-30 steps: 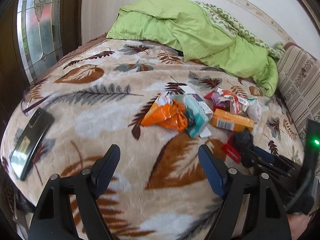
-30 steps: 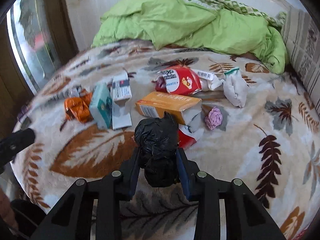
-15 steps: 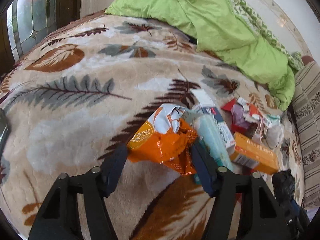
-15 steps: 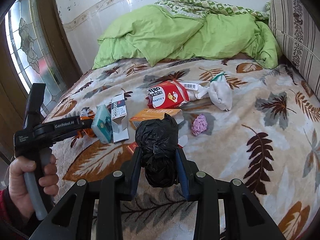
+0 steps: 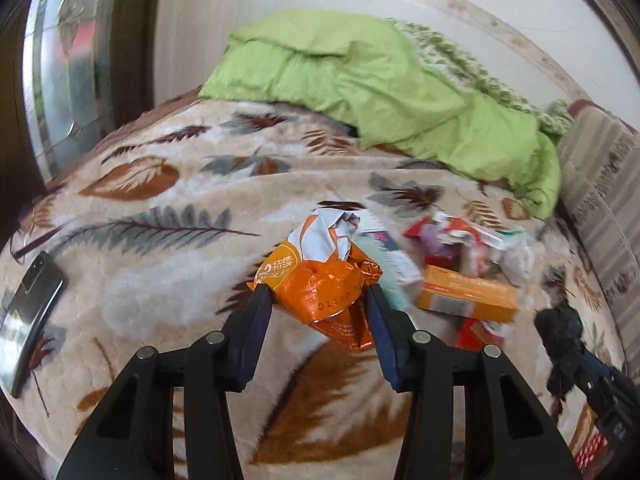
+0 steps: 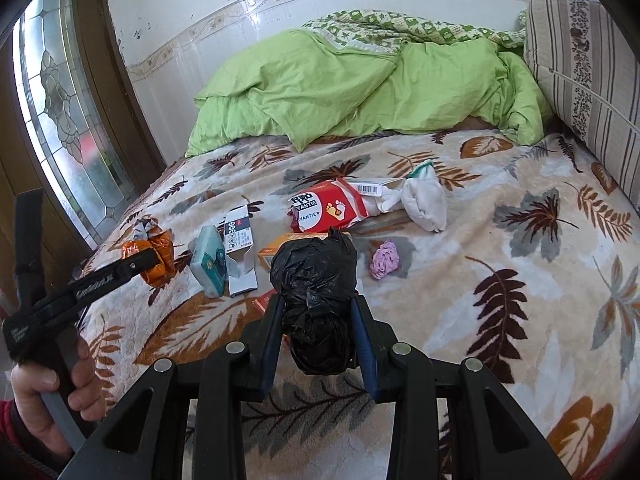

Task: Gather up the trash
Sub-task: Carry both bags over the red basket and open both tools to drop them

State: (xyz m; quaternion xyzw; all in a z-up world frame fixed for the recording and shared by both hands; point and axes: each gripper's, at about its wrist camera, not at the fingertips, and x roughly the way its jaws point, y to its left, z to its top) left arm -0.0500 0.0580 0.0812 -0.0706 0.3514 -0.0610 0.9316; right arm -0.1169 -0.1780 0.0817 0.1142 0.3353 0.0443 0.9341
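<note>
Through my left camera, my left claw point(image 5: 316, 304) is closing on the crumpled orange wrapper point(image 5: 320, 284), which sits between the jaws at the near left edge of the litter on the bed point(image 5: 160, 248); I judge this the pick-up step, and next I need a firm pinch before lifting. Through my right camera, my right claw point(image 6: 318, 320) grips a balled black bag point(image 6: 314, 300), tilted down over the near middle, while my left hand point(image 6: 52, 396) holds its handle at the near left.
</note>
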